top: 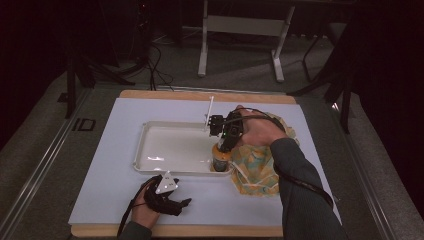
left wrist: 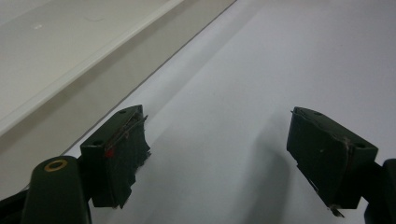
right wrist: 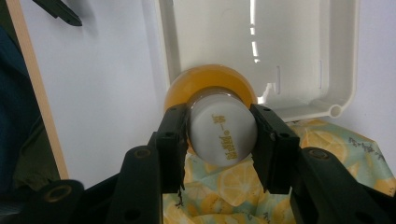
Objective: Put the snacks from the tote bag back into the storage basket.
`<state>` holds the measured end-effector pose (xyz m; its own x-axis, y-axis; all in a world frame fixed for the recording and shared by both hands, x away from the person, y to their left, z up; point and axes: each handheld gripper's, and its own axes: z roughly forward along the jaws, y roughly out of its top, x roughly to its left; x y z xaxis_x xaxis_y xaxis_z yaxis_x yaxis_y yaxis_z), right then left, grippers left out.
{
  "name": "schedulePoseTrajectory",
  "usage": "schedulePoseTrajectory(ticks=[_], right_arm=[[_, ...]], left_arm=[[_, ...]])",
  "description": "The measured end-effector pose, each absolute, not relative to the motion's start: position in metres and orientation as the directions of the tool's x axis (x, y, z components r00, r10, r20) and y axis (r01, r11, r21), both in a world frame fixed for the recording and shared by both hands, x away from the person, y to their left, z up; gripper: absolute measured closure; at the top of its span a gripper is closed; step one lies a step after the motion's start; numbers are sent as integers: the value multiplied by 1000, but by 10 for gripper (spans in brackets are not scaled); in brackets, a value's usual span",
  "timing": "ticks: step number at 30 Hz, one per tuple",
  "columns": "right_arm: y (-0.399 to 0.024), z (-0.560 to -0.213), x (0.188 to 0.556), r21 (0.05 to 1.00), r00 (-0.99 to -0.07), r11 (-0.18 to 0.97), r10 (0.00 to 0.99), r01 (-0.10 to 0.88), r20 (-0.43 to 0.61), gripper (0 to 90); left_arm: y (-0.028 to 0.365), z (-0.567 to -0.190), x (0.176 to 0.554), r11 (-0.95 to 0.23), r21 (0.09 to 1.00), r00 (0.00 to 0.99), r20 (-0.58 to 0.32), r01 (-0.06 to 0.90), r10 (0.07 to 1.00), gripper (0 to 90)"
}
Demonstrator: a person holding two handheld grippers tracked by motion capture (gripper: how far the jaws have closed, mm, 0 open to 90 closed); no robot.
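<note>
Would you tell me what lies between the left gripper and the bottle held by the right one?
In the high view, the white tray's near rim and bare white mat; nothing else separates left gripper from bottle.

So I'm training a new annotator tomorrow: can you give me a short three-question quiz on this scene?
1. True or false: the right gripper is clamped on the white cap of the orange bottle.
2. Where does the bottle sit? A) in the middle of the white tray B) at the tray's corner beside the lemon-print cloth C) on the bare mat
3. Short answer: what is between the jaws of the left gripper?

Key
1. True
2. B
3. Nothing; they stand open over the white mat, beside the tray.
</note>
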<state>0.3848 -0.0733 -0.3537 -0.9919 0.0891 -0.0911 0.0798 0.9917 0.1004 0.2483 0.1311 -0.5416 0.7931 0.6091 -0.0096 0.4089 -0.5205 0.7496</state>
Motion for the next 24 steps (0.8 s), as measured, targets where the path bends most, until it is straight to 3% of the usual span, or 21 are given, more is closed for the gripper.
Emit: schedulePoseTrajectory(ticks=[15,24], right_arm=[[-71,-356,384,115,-993,991,80,70,-82,456],[-75,-351,383,135,-992,988,86,74,-90,447]], left_arm=[[131,-542,248,-520,750,792,-9,409,610,198],[131,-542,248,-521,749,793,-9,409,610,198]])
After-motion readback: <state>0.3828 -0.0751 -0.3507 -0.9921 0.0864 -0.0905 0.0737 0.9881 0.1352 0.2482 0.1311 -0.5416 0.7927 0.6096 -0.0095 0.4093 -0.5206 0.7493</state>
